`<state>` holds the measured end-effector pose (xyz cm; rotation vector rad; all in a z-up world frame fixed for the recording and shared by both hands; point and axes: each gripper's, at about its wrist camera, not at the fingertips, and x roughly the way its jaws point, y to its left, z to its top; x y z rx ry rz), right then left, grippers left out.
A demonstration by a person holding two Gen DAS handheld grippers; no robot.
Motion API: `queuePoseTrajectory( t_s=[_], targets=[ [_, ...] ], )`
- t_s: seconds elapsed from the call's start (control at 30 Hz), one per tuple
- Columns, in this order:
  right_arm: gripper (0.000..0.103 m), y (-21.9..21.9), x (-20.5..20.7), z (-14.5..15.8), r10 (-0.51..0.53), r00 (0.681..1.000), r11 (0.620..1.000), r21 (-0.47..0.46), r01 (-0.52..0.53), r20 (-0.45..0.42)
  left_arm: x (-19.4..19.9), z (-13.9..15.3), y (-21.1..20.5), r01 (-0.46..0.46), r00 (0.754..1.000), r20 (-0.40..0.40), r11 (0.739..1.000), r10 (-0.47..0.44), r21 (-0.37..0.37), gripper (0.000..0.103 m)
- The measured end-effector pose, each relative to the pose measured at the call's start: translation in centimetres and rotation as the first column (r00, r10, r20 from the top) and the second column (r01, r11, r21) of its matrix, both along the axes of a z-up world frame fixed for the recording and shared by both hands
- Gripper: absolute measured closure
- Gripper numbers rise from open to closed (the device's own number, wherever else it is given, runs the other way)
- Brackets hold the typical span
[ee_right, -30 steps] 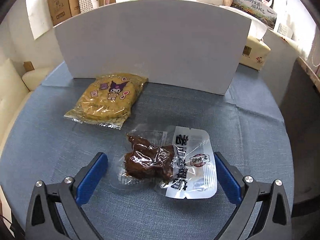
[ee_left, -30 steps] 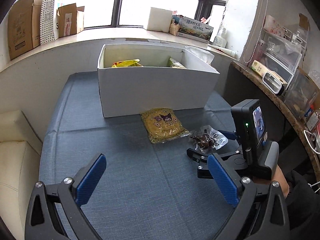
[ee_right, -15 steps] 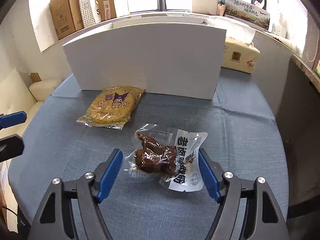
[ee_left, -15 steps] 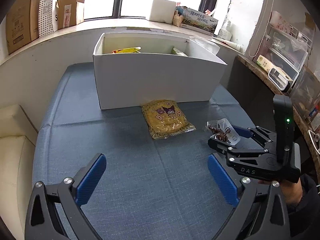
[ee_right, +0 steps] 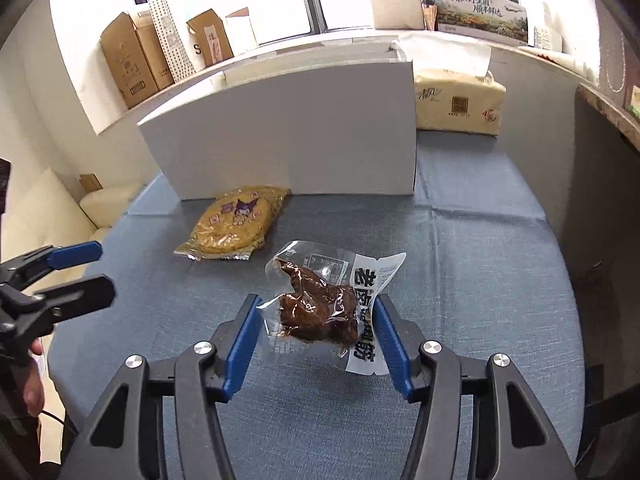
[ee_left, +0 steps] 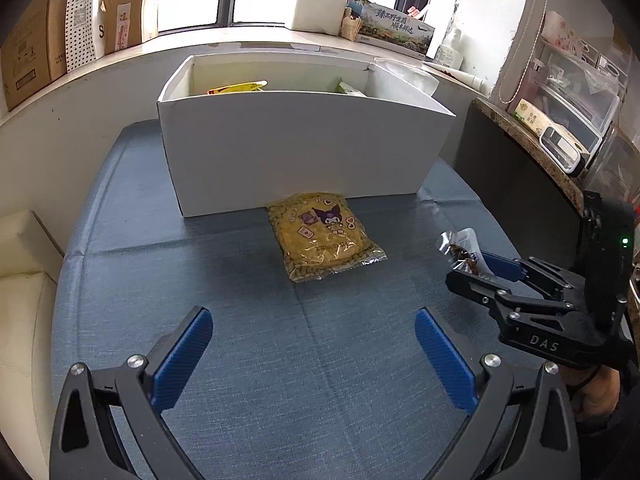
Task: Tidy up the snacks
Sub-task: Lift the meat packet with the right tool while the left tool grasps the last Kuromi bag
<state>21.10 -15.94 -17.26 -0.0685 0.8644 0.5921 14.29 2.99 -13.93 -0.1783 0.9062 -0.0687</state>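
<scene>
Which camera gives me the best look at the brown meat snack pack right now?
The right wrist view: the brown meat snack pack fills the centre between the closing right gripper pads, which touch its edges, label readable. The left wrist view shows it only small, near the right edge, partly hidden behind that gripper's fingers.

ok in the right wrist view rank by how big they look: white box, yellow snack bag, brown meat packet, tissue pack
1. white box
2. brown meat packet, though it is nearest the camera
3. yellow snack bag and tissue pack look alike

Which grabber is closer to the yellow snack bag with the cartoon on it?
Hard to call. The left gripper hangs open, facing the yellow snack bag. The right gripper, closing on the brown meat packet, sits off to its side.
</scene>
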Motion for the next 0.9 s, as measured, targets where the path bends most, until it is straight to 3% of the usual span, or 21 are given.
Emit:
queuePoseTrajectory(
  t_s=[0.17, 0.33, 0.47, 0.63, 0.8, 0.9],
  targets=[
    [0.042, -0.7, -1.5, 2.6, 0.0, 0.999, 1.0, 0.016, -0.001, 0.053, 3.1, -0.6, -1.0, 0.011, 1.0, -0.025, 1.0, -0.011, -0.012, 0.0],
    [0.042, -2.4, -2.8, 4.8, -0.019, 0.996, 0.999, 0.032, 0.016, 0.092, 7.5, -2.0, -2.2, -0.035, 0.998, -0.055, 0.999, 0.035, -0.004, 0.0],
    [0.042, -3.6, -3.1, 5.3, -0.042, 0.994, 0.999, 0.038, 0.038, 0.102, 10.4, -3.4, -3.6, -0.087, 0.991, -0.094, 0.99, 0.098, 0.113, 0.0],
    [0.042, -4.9, -2.7, 5.2, -0.07, 0.994, 0.996, 0.056, 0.065, 0.087, 12.1, -5.5, -3.9, -0.105, 0.982, -0.139, 0.982, 0.127, 0.155, 0.001],
    [0.042, -5.6, -2.6, 4.8, -0.081, 0.994, 0.995, 0.066, 0.076, 0.074, 11.6, -5.1, -3.8, -0.105, 0.986, -0.114, 0.982, 0.124, 0.156, 0.024],
    [0.042, -5.5, -2.6, 4.6, -0.082, 0.994, 0.994, 0.072, 0.077, 0.069, 11.1, -4.6, -2.8, -0.113, 0.986, -0.115, 0.989, 0.124, 0.096, 0.026]
  ],
)
